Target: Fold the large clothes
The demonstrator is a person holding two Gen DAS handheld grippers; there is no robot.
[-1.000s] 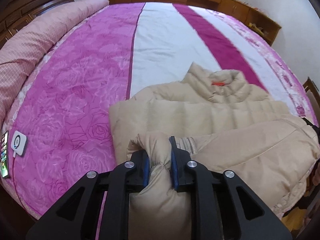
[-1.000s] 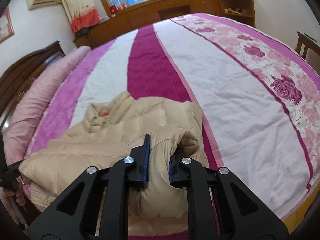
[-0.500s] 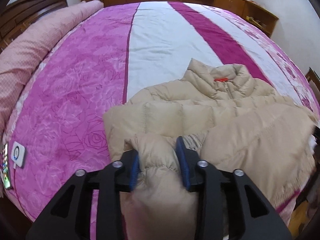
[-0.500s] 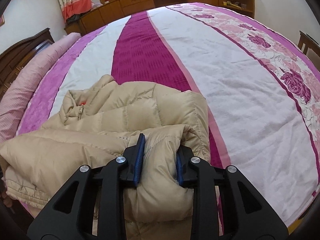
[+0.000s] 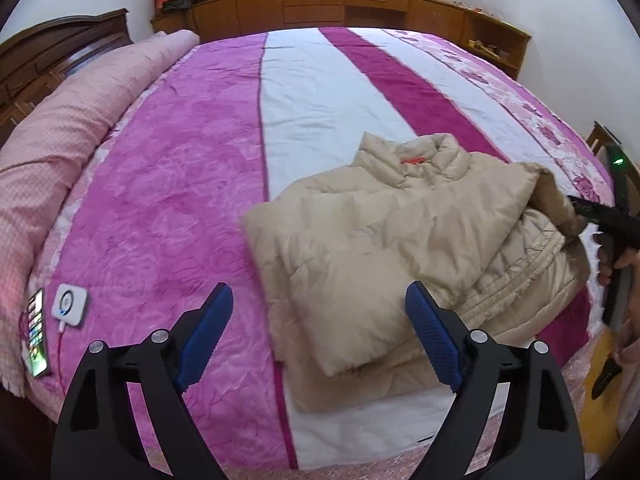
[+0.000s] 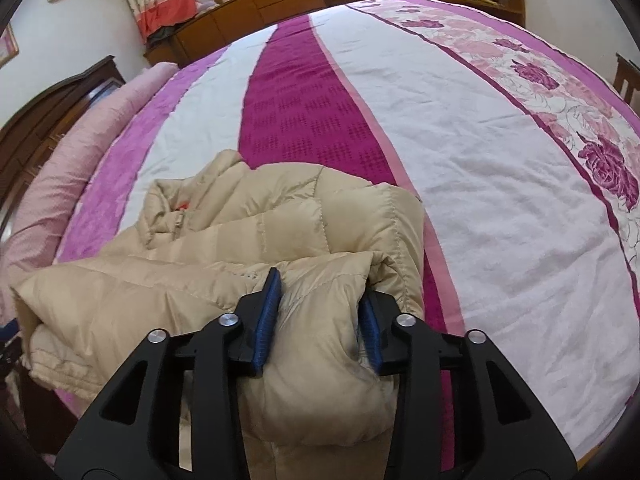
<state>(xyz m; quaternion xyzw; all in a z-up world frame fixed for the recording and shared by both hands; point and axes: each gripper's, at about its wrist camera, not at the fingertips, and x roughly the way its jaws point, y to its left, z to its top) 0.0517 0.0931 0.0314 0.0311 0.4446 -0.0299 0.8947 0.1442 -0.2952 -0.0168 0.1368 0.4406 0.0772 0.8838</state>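
Note:
A beige puffer jacket [image 5: 384,248] lies partly folded on the near side of a pink, white and magenta bedspread [image 5: 192,184], collar with an orange tag pointing away. My left gripper [image 5: 320,312] is wide open and empty, just short of the jacket's near corner. In the right wrist view the jacket [image 6: 240,240] fills the lower left. My right gripper [image 6: 320,304] has its blue pads pressed on a bunched fold of the jacket's hem. The right gripper also shows in the left wrist view [image 5: 592,216] at the jacket's right edge.
A phone [image 5: 36,332] and a white charger [image 5: 70,304] lie at the bed's left edge beside a rolled pink quilt [image 5: 60,128]. Wooden cabinets [image 5: 360,4] line the far wall. A wooden chair [image 6: 628,80] stands to the right of the bed.
My left gripper has opened, let go of the jacket fold and drawn back. My right gripper keeps its hold, its jaws a little wider, and the jacket has settled flatter on the bed.

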